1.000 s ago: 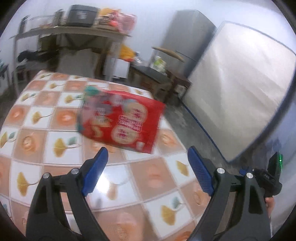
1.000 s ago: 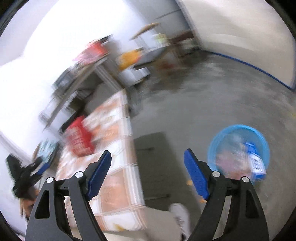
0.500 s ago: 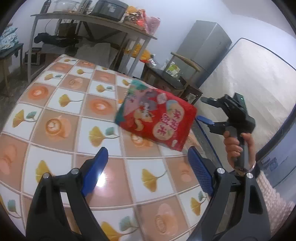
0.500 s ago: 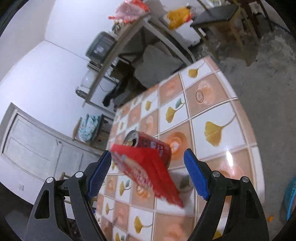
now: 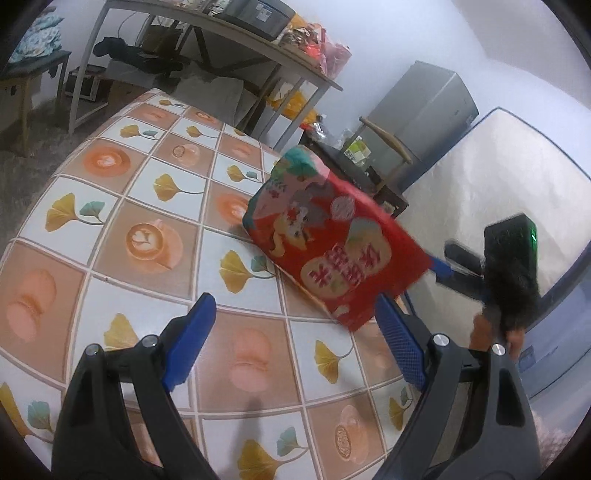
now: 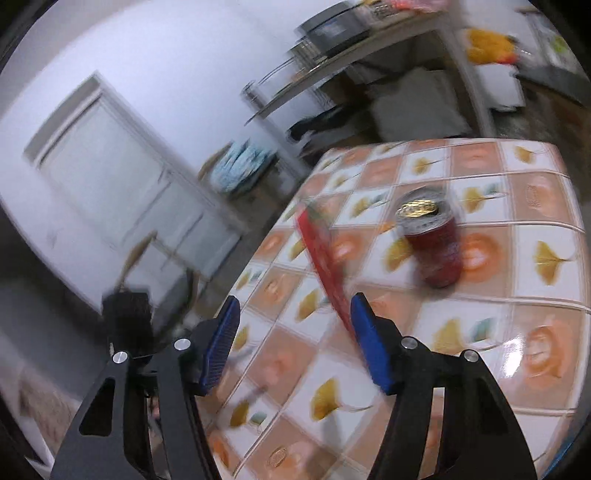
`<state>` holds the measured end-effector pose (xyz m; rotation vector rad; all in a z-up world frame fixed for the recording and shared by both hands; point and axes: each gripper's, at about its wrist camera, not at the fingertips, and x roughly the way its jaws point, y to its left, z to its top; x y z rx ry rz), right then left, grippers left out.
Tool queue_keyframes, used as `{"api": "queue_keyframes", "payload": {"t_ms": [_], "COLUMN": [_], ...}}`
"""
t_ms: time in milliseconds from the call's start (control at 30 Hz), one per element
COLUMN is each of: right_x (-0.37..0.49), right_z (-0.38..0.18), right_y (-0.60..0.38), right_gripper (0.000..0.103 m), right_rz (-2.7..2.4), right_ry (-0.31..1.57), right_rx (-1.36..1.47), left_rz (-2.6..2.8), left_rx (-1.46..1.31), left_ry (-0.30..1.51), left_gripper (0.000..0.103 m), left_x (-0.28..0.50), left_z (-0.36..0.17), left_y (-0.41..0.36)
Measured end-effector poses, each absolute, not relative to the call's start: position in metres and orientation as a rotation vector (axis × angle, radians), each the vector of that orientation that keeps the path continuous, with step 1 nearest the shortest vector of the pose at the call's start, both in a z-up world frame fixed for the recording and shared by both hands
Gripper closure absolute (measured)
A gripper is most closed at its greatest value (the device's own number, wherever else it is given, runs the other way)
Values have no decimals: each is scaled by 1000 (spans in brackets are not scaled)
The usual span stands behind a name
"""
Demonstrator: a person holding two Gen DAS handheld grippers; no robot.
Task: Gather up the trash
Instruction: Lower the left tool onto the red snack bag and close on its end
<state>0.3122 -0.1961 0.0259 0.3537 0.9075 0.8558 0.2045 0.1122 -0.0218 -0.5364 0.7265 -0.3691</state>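
A red snack bag [image 5: 332,243] with cartoon print leans propped up on the tiled table [image 5: 147,258]. In the right wrist view I see the bag edge-on [image 6: 321,258], with a red drink can [image 6: 436,247] upright behind it. My left gripper [image 5: 295,347] is open and empty, just short of the bag's lower corner. My right gripper [image 6: 295,347] is open, its right finger [image 6: 369,343] next to the bag's near edge. The right gripper also shows in the left wrist view [image 5: 480,266], beyond the bag's right edge. The can is hidden in the left wrist view.
A metal shelf table [image 5: 221,33] with clutter stands behind the tiled table. A grey fridge [image 5: 424,110], a dark side table [image 5: 351,173] and a leaning mattress [image 5: 498,192] are at the right. A white door [image 6: 110,177] is at the left in the right wrist view.
My right gripper swung from the floor and blue basket toward the table and now sits at the bag's edge. My left gripper shifted and the bag appears closer to its right finger.
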Motion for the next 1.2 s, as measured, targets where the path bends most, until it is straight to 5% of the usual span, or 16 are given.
{"api": "queue_keyframes", "payload": {"t_ms": [300, 667, 900, 1200], "right_x": [246, 219, 241, 289], "right_z": [13, 0, -22, -64], "right_y": [-121, -197, -201, -163], "right_gripper": [41, 41, 43, 70], "right_rz": [1029, 656, 459, 443], "right_ry": [992, 968, 1021, 1123], "right_rx": [235, 419, 329, 299], "left_rz": [-288, -231, -242, -205], "left_rx": [-622, -599, -545, -488], "left_ry": [666, 930, 992, 998], "left_gripper": [19, 21, 38, 62], "left_x": [191, 217, 214, 215], "left_z": [-15, -65, -80, -82], "left_y": [147, 120, 97, 94]}}
